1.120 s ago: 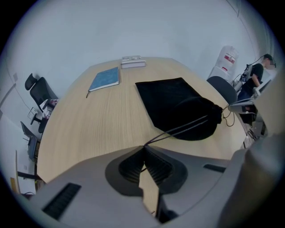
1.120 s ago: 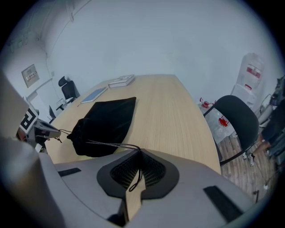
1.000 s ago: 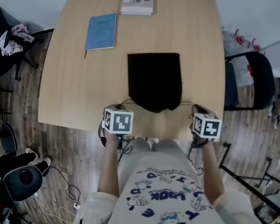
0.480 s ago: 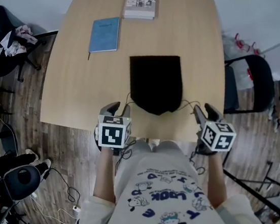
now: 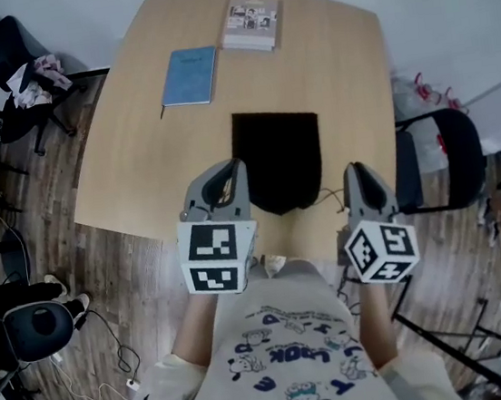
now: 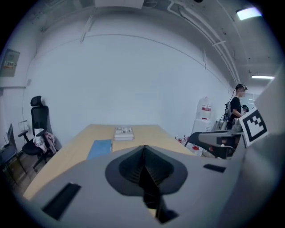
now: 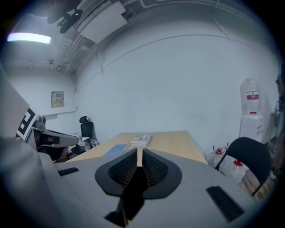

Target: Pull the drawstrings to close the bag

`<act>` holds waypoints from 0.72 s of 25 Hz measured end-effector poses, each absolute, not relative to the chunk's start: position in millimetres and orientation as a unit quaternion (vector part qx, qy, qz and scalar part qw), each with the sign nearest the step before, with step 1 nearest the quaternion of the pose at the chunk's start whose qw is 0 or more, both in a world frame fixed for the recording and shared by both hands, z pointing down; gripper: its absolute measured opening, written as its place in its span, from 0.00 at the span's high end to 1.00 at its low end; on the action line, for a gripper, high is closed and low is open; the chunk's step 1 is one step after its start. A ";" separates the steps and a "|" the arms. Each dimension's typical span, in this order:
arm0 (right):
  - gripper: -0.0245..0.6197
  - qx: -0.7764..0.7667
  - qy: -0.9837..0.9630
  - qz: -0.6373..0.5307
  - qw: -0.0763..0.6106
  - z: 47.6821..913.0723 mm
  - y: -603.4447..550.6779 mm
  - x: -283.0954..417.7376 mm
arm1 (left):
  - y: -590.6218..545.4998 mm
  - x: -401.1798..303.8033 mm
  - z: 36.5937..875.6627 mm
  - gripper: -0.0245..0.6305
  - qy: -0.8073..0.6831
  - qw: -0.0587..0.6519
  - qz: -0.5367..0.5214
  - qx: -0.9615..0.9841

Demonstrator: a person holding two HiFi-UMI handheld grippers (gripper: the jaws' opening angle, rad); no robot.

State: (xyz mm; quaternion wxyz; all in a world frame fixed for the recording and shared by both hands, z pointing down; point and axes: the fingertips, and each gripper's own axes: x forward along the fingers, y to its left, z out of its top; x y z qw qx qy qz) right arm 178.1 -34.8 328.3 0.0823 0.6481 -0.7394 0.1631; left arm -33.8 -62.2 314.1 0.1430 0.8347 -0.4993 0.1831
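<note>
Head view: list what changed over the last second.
The left hand-held gripper and right hand-held gripper let go of the drawstrings and rose, tilting up; their jaws have just been closing, empty. The black bag, blue notebook and book stayed put.

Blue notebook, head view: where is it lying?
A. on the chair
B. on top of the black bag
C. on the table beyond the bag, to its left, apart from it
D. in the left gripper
C: the blue notebook lies flat on the table, with bare wood between it and the black bag.
</note>
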 end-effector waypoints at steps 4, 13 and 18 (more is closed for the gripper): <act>0.91 0.657 -0.744 0.107 0.066 298.3 -37.1 167.9 | -62.9 -17.0 288.6 0.96 -0.508 0.109 0.154 0.840; 0.92 0.663 -0.745 0.068 0.040 270.2 -31.7 160.4 | -53.5 -1.7 270.5 0.96 -0.520 0.083 0.125 0.841; 0.93 0.667 -0.742 0.065 0.036 265.8 -30.0 158.9 | -51.5 4.4 267.1 0.96 -0.521 0.080 0.122 0.841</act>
